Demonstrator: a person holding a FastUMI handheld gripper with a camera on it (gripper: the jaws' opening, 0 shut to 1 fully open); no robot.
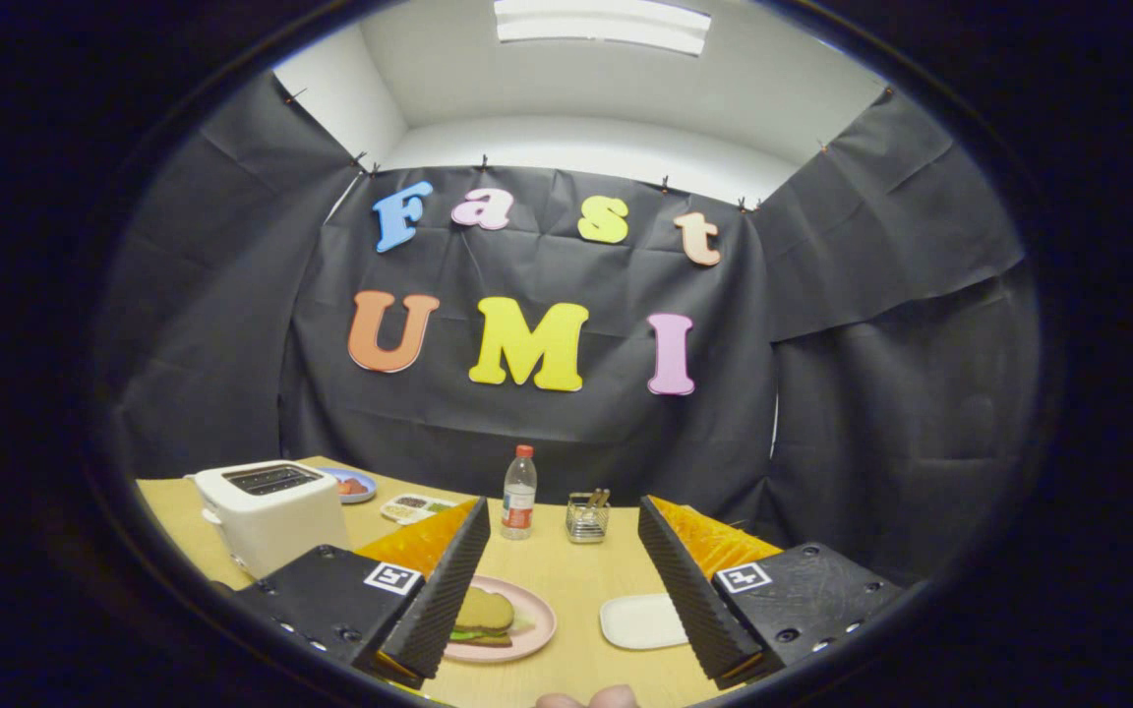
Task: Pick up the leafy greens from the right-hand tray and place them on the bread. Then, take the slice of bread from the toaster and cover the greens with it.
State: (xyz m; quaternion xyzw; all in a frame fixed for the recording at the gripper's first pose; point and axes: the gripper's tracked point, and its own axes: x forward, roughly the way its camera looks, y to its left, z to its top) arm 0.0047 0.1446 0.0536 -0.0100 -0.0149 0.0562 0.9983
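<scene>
My gripper (562, 506) hangs open above the wooden table (576, 580), with nothing between its fingers. Below the left finger sits a pink plate (535, 629). On it lies a stack: a browned slice of bread (484, 612) on top, leafy greens (468, 635) peeking out under it, and more bread beneath. The left finger hides part of the plate. A white tray (640, 621) lies to the right of the plate, beside the right finger, its surface bare. The white toaster (271, 511) stands at the left beyond the left finger, its top slots dark.
A water bottle (519, 492) and a wire holder (587, 517) stand at the back of the table. A blue plate (350, 484) and a small compartment tray (414, 507) lie behind the toaster. A person's fingertips (588, 698) show at the near edge.
</scene>
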